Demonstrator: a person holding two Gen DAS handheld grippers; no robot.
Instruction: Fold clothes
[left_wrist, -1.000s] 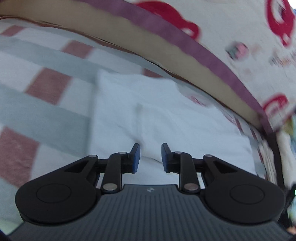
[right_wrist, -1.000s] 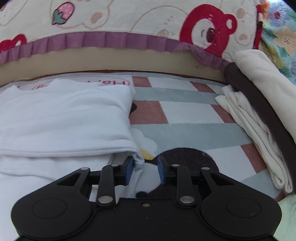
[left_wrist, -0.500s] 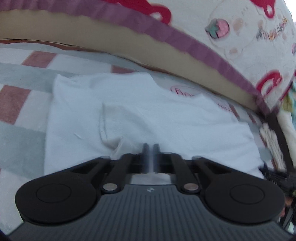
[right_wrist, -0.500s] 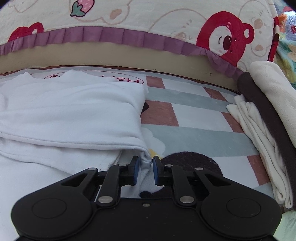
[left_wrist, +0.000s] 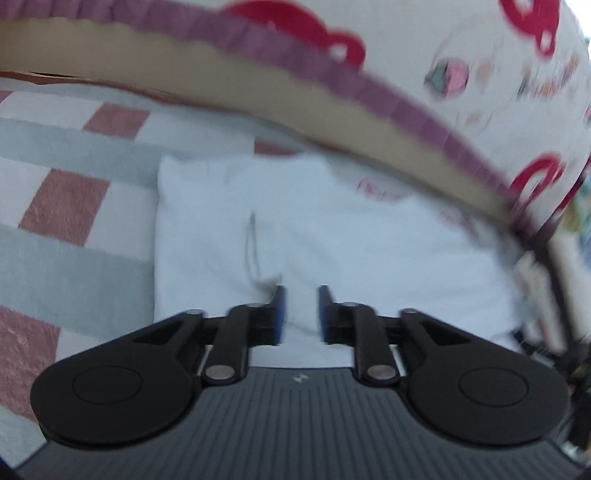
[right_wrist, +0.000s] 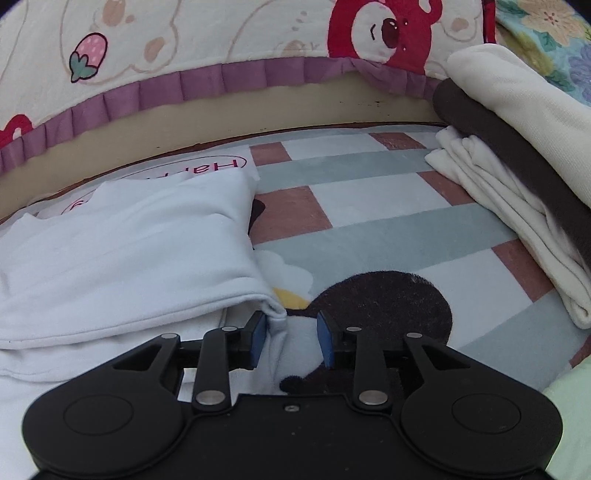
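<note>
Reopened since half second ago: left gripper fingers, then nearly touching, parted to narrow gap, gripping nothing, poised over near edge of white shirt. Likewise right gripper, spread moderately wide, empty, at shirt's folded right corner, left finger touching cloth. Lay folded flat on checked blanket, near purple-frilled bear cushion. Stacked cream and brown clothes well right of shirt. Left view blurred.
</note>
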